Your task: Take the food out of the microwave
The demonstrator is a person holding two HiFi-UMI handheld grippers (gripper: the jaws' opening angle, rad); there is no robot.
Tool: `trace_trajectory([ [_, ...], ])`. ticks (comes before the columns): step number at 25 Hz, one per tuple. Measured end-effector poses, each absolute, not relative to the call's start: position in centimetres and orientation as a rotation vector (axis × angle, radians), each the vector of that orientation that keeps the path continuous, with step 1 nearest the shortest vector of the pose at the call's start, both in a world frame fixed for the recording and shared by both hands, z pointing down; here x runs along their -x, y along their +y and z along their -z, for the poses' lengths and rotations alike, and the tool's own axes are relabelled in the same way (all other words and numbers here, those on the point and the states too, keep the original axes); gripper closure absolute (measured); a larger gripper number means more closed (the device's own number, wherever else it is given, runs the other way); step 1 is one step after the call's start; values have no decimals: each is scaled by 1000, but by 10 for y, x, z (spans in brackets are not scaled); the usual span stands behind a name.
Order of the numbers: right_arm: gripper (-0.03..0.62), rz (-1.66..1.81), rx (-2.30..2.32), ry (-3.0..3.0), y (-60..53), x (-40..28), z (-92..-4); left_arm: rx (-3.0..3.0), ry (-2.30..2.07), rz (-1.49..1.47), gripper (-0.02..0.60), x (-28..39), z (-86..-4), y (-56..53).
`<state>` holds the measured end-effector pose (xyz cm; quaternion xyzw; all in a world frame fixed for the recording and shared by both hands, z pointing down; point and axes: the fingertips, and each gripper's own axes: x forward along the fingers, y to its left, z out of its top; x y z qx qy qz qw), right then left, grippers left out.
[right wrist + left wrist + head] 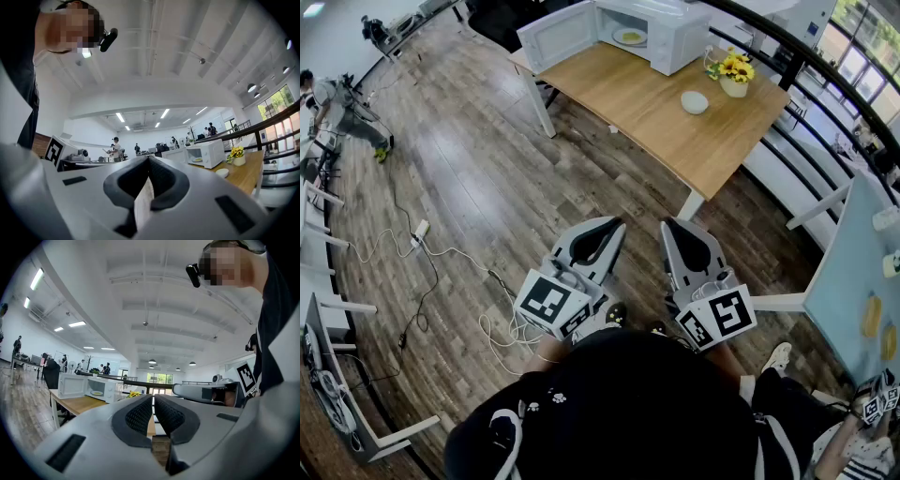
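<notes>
Both grippers were held level and side by side, close in front of the person's body, and were pointed toward the table (656,122), well apart from it. The left gripper (612,225) was found with its jaws together and nothing between them. The right gripper (675,226) was likewise found closed and empty. The microwave (670,37) was set at the table's far end, with its door (555,36) swung open to the left. The food (629,37) was seen inside the microwave, untouched by either gripper. A bowl (695,102) and a flower pot (733,79) were noted on the table, right of the microwave. Cables (441,253) were observed on the floor.
</notes>
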<state>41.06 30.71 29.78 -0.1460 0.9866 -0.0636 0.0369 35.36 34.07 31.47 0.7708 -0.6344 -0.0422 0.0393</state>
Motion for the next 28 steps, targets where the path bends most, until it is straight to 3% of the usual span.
trace_trajectory([
  [28, 592, 249, 500, 3021, 322, -346, -304, -2387, -1899, 214, 557, -283, -324, 358],
])
